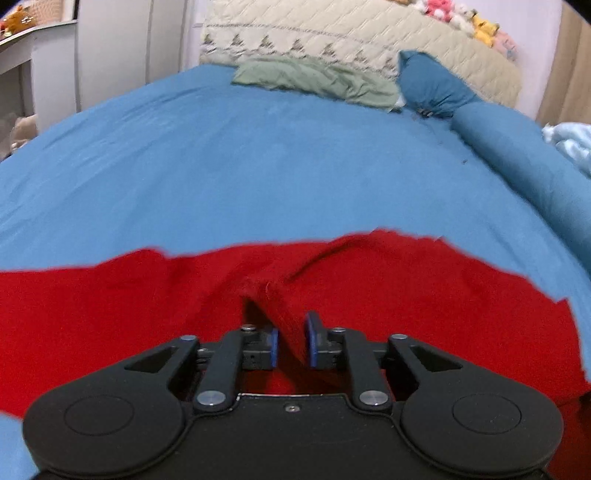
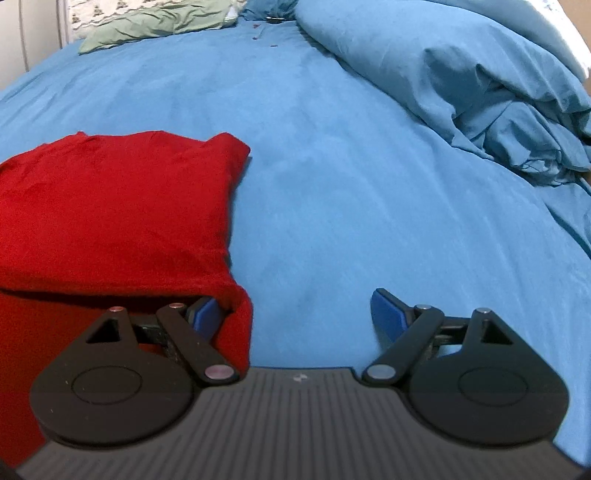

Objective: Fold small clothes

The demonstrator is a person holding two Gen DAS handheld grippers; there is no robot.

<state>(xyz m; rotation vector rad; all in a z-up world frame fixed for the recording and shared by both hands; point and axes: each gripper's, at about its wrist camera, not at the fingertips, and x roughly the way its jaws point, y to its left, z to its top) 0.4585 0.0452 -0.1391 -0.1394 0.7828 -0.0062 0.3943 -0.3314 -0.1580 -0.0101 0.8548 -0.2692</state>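
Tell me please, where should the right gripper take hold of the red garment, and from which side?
Probably at the near right corner of the red garment, where the edge drapes down beside the right gripper's left finger. Come from the right, over the bare blue sheet. The fingers stand wide open there, and the hanging edge offers a loose fold to pinch.

Soft, even indoor light falls across the blue bedspread (image 1: 258, 166), casting only faint shadows beneath the red garment (image 2: 110, 206). Both fisheye views bow the bed outward and darken at the corners. Slight motion blur softens fabric edges; the far headboard (image 1: 332, 33) looks hazy.
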